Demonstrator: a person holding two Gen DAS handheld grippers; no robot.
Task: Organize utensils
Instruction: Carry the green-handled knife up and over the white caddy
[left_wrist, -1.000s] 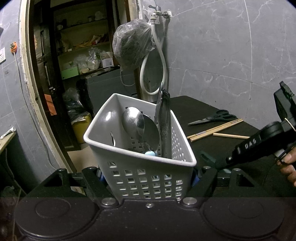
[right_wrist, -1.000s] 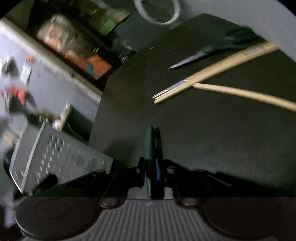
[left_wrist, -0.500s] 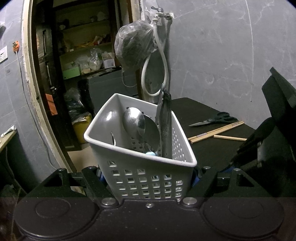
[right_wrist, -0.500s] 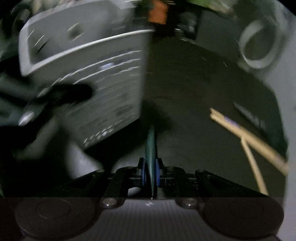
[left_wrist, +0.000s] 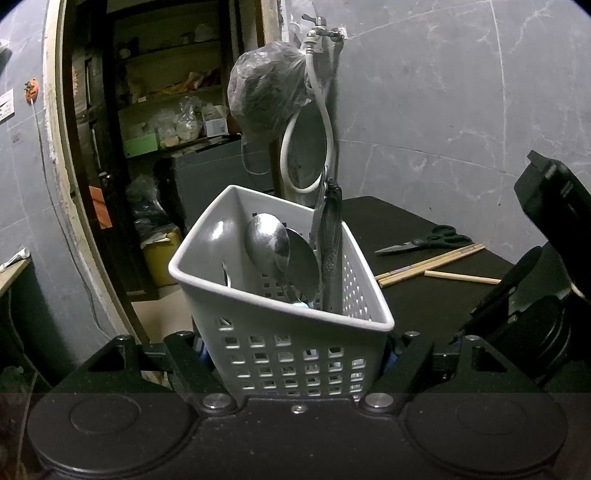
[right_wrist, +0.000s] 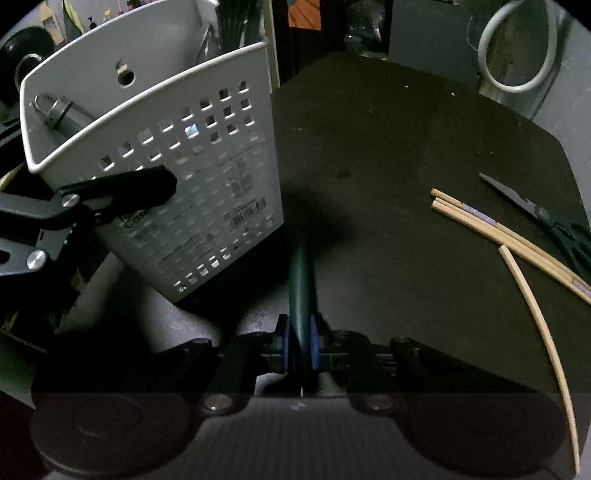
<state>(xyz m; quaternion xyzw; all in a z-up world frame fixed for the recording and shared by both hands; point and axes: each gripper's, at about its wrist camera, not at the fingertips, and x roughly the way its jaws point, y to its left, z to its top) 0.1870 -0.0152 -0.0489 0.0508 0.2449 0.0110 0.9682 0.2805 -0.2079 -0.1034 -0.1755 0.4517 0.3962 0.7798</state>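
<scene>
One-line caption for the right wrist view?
Right gripper pinching a dark green utensil beside the tilted white basket held by the left gripper.

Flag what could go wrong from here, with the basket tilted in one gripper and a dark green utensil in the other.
1. The basket is tilted in the left gripper, held off the table; the spoons could shift or slide out.
2. The green utensil, pinched in the right gripper, points at the table beside the basket, not its opening; it may catch the wall.
3. Chopsticks and scissors lie near the table's edge.
</scene>
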